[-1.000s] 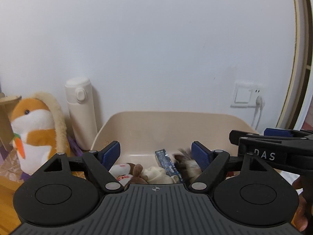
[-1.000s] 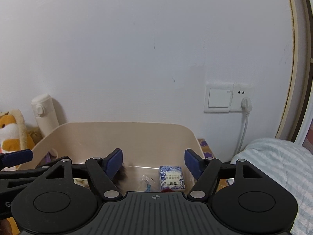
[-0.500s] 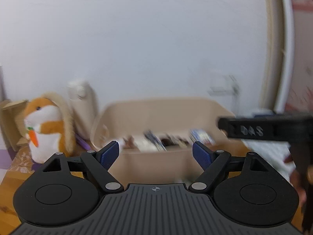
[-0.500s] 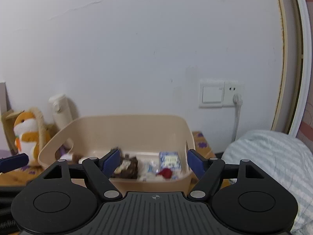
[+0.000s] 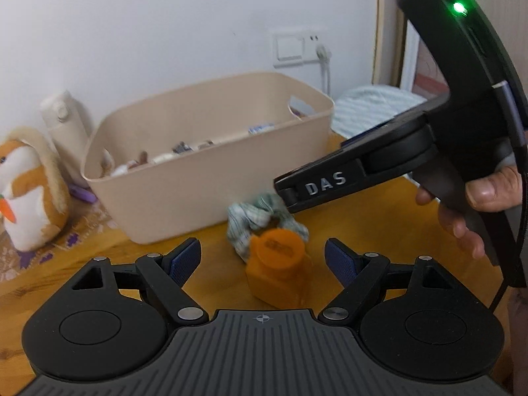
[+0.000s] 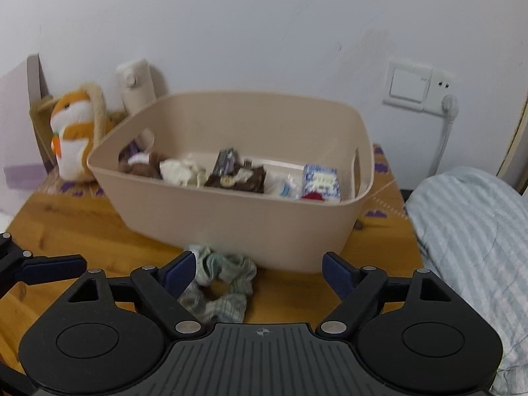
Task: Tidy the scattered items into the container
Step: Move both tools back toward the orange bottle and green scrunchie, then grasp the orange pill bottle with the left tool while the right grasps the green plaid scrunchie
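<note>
Left wrist view, from left to right: a plush hamster (image 5: 28, 194) sits beside a cream flask (image 5: 64, 128), then the beige container (image 5: 198, 178) on the wooden table (image 5: 379, 231). Before it lie a green scrunchie (image 5: 260, 217) and an orange bottle (image 5: 279, 270), the bottle between the wide-open, unpressed jaws of the left gripper (image 5: 263, 259). At far right a hand (image 5: 478, 204) holds the other tool.

Right wrist view: the right gripper (image 6: 259, 272) is opening, the scrunchie (image 6: 219, 288) touching its left pad and unclamped. Snack packets and a blue box (image 6: 321, 183) fill the container (image 6: 231, 217).

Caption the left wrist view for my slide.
Open left gripper above an orange bottle and scrunchie, beside the bin.
</note>
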The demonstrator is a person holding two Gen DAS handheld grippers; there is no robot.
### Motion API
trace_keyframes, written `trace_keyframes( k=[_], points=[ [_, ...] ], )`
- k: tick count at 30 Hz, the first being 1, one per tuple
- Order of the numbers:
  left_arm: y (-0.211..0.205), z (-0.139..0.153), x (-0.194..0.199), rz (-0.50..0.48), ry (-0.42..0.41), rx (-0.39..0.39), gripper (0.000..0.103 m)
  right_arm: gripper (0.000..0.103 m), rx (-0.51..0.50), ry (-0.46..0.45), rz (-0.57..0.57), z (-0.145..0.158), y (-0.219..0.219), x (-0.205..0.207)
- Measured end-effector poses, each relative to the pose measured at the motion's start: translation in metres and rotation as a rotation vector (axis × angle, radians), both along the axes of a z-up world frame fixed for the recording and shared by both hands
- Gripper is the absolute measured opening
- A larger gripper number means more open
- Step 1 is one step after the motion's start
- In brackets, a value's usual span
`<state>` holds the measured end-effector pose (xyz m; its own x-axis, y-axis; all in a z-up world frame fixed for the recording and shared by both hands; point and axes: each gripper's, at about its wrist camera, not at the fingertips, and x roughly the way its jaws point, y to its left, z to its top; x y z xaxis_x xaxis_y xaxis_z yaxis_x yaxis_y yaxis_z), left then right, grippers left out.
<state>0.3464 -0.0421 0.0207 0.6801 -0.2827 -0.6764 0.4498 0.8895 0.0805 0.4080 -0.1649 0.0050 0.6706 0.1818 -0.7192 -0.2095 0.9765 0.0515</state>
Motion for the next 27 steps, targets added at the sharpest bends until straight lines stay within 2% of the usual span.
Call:
trace_keyframes(
  k=[7, 16, 22, 27],
  points=[
    [-0.009, -0.028, 0.015, -0.002, 0.072, 0.045, 0.084, 0.085, -0.019, 0.096, -0.002, -0.028, 0.005, 0.014],
    [-0.008, -0.054, 0.033, 0.046, 0.11, 0.071, 0.084, 0.085, 0.007, 0.131, -0.001, -0.046, 0.008, 0.024],
    [-0.003, -0.062, 0.043, 0.058, 0.136, 0.08, 0.084, 0.084, 0.07, 0.142, -0.015, -0.053, 0.004, 0.029],
    [-0.001, -0.067, 0.047, 0.072, 0.152, 0.074, 0.081, 0.079, 0.157, 0.165, -0.022, -0.06, 0.001, 0.036]
  ],
)
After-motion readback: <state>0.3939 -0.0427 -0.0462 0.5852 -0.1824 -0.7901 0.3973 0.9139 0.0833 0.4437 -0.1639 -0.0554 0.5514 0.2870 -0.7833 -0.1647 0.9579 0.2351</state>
